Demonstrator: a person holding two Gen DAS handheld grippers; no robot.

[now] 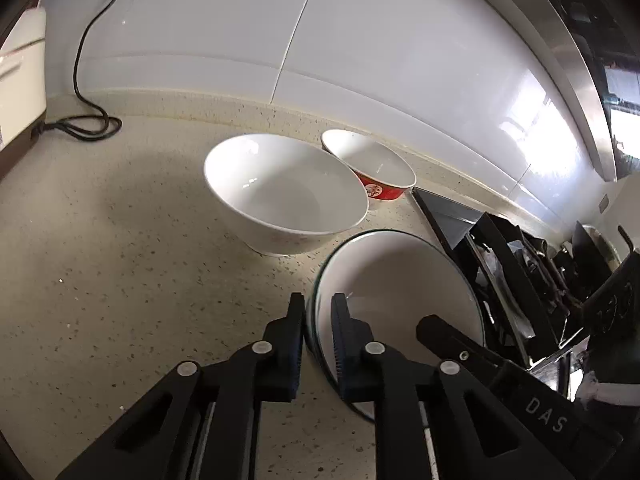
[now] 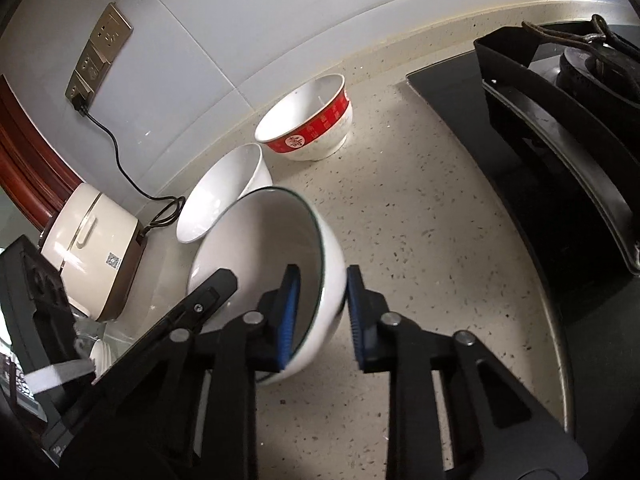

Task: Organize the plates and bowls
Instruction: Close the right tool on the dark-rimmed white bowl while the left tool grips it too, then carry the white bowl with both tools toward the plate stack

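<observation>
A white bowl with a dark green rim (image 1: 400, 280) (image 2: 264, 248) sits tilted on the speckled counter, held from both sides. My left gripper (image 1: 318, 308) is shut on its near rim, one pad inside and one outside. My right gripper (image 2: 322, 280) is shut on the opposite wall of the same bowl, blue pads pressing either side. Behind it stands a larger plain white bowl (image 1: 280, 196) (image 2: 224, 192). A white bowl with a red band (image 1: 376, 172) (image 2: 308, 120) stands by the wall tiles.
A cream rice cooker (image 2: 92, 248) with a black cord (image 1: 80, 80) sits at the counter's left end, plugged into a wall socket (image 2: 100, 52). A black hob (image 2: 520, 140) with pan supports takes the right side. The counter's front edge (image 2: 560, 320) curves close by.
</observation>
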